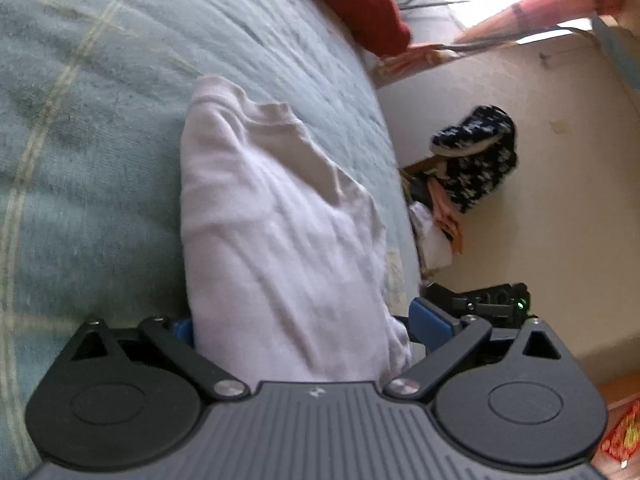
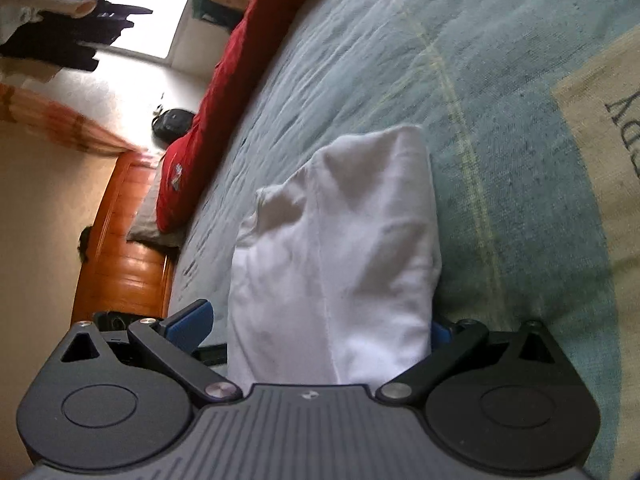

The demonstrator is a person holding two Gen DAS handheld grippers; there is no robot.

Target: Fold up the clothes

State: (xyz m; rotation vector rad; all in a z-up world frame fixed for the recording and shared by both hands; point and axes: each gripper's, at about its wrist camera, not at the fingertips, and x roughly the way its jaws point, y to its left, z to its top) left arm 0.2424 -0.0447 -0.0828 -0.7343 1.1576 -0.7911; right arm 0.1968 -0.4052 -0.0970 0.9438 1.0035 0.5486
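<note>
Left claw (image 1: pixel 304 330): fingers spread wide, white garment (image 1: pixel 280 232) lying between them, not pinched. Right claw (image 2: pixel 320 332): likewise spread, the same folded white garment (image 2: pixel 340 264) between its blue pads (image 2: pixel 192 322). Garment rests on the blue-green bed cover (image 2: pixel 400 60).

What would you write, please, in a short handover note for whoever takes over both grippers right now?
Left gripper: jaws wide apart, white garment between them, not pinched.
Right gripper: the same, spread around the same garment.
Garment: folded into a narrow bundle on the blue-green bedspread, near the bed's edge.
Done: it looks folded over at least once.
Left: probably a final fold or tidy, then set it aside; no other unfolded clothes are clearly visible.
</note>
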